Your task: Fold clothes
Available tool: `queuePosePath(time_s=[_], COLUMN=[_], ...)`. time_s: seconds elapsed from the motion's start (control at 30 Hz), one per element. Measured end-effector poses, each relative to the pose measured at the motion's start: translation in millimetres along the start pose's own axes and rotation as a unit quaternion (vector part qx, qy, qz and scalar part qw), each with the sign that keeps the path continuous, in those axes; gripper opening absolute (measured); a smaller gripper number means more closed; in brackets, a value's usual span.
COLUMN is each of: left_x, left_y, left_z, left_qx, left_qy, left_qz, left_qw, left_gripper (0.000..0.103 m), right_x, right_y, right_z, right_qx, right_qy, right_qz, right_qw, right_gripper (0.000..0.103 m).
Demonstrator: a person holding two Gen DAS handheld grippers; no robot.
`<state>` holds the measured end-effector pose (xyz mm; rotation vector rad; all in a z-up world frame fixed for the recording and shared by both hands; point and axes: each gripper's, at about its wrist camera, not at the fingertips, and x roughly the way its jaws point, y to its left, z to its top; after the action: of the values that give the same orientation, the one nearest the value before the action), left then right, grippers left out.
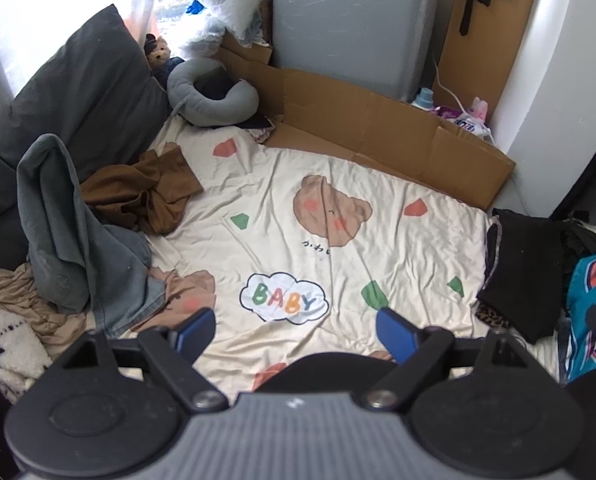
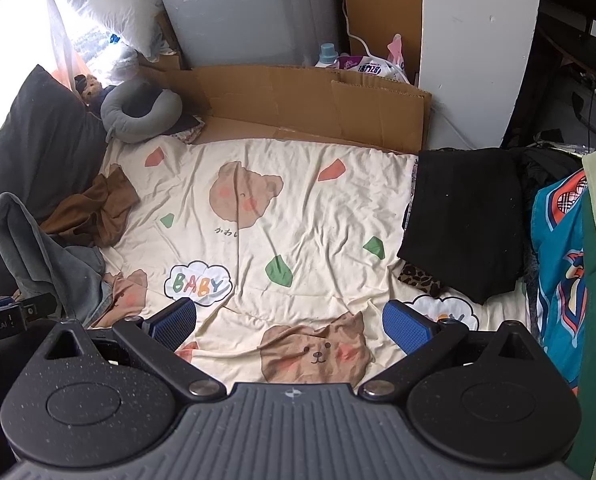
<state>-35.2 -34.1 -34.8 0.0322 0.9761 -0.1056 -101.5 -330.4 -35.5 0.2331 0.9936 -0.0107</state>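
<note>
Left claw (image 1: 293, 330) agape, right claw (image 2: 289, 322) agape, leopard-print cloth (image 2: 420, 280) mostly hidden

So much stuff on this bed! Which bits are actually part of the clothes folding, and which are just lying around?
Part of the folding:
- brown garment, crumpled
- grey-blue garment, heaped
- beige garment
- black folded stack
- left gripper and right gripper, both open, empty

Just lying about:
- grey neck pillow
- dark pillow
- cardboard
- detergent bottle
- teddy
</note>
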Motion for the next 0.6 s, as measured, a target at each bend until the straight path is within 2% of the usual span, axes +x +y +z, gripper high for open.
queuePosePath(time_s=[0.6], left_x=[-0.1], left_y=[1.0], left_z=[-1.5], left_qx=[-0.003], left_qy=[-0.003], left_qz=[-0.01], left_qw=[0.9999], left_gripper=[0.089], right_x=[1.0], right_y=[1.8], right_z=[-0.1], right_qx=[-0.009], right_qy=[0.003], right_qz=[-0.018], right_qw=[1.0], right_gripper=[0.102])
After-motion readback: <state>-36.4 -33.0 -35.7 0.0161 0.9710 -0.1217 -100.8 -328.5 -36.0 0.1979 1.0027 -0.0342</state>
